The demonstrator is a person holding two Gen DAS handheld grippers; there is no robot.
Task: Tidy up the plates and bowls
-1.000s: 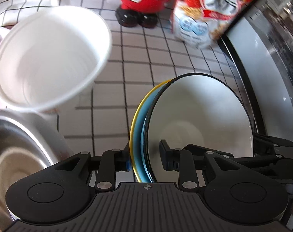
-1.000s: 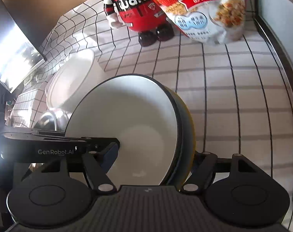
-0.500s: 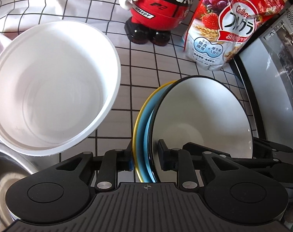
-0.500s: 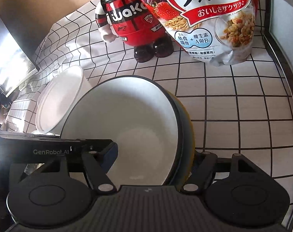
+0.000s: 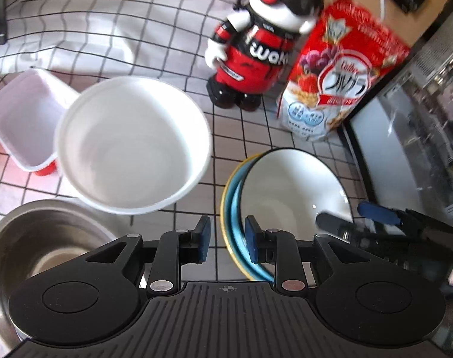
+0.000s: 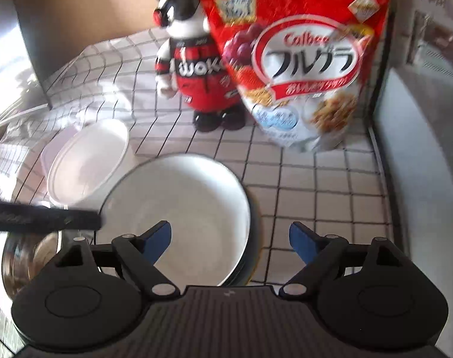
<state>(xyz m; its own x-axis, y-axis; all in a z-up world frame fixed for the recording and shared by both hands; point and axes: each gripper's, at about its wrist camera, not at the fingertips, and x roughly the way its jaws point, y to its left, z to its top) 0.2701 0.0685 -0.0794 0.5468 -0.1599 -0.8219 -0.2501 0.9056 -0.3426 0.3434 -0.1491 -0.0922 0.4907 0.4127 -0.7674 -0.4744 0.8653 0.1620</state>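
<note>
left hand-held gripper [image 5: 227, 238], right hand-held gripper [image 6: 229, 238]: both just opening, released | stacked bowls [image 5: 286, 185] between jaws, near rim hidden

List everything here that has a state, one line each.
Left gripper: open, off the plates.
Right gripper: open wide, jaws just opened, gripping nothing.
Plate stack: nested, white plate on top, released.
White bowl: upright, empty.
Steel bowl: upright, empty.
Cereal bag: standing.
</note>
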